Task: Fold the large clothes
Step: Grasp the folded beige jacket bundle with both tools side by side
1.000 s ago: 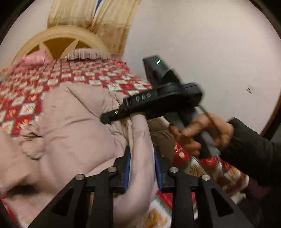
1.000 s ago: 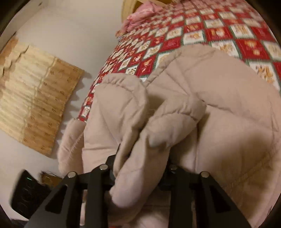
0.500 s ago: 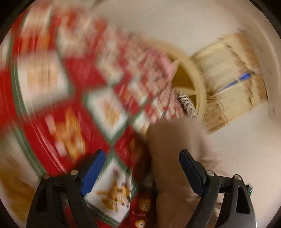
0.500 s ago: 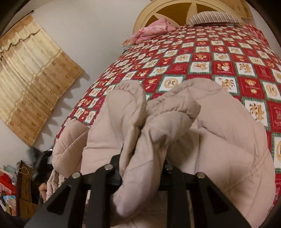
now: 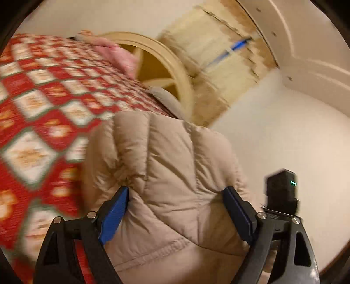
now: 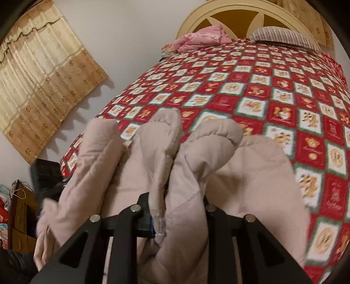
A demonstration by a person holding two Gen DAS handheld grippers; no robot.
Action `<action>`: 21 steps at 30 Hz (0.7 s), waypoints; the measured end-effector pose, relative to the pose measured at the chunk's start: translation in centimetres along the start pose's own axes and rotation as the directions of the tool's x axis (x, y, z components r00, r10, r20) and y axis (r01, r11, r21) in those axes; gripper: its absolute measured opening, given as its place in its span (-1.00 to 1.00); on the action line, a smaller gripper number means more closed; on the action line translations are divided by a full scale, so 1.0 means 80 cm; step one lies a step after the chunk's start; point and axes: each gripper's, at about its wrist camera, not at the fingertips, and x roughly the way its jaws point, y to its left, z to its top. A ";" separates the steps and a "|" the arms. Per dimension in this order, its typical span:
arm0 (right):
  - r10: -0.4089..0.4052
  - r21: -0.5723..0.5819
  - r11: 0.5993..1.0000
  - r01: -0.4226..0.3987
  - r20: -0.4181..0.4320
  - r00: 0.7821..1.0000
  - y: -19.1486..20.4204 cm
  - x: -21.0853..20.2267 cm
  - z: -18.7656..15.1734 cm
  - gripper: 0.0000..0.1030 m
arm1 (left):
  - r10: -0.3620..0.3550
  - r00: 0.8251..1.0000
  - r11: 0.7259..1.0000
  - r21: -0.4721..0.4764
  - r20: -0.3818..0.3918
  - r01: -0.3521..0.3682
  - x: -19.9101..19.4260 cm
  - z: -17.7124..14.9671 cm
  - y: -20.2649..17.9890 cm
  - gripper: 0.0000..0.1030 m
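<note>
A puffy beige quilted jacket (image 6: 251,174) lies bunched on a bed with a red patchwork bedspread (image 6: 262,87). My right gripper (image 6: 178,209) is shut on a thick fold of the jacket, which bulges up between its fingers and hides the pads. In the left wrist view the jacket (image 5: 170,170) fills the space between the blue pads (image 5: 113,209) of my left gripper (image 5: 175,207). Its jaws stand wide apart and open around that bulk. The black body of the right gripper (image 5: 282,192) shows at the lower right of that view.
A cream wooden headboard (image 6: 236,15) closes the far end of the bed, with a pink folded blanket (image 6: 201,39) and a striped pillow (image 6: 282,36) in front of it. A beige curtain (image 6: 39,83) hangs on the left wall. Wooden furniture and clutter (image 6: 19,209) stand at the lower left.
My left gripper let go of the jacket fold, opened wide, swung and rolled, and now straddles a thicker part of the jacket. My right gripper rose, still holding its fold.
</note>
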 end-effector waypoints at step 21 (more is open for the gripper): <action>0.330 0.502 0.735 -0.456 0.323 0.887 -0.277 -0.007 -0.159 -0.74 | 0.103 0.914 0.805 0.572 -0.392 0.155 0.228 -0.140 -0.199 0.93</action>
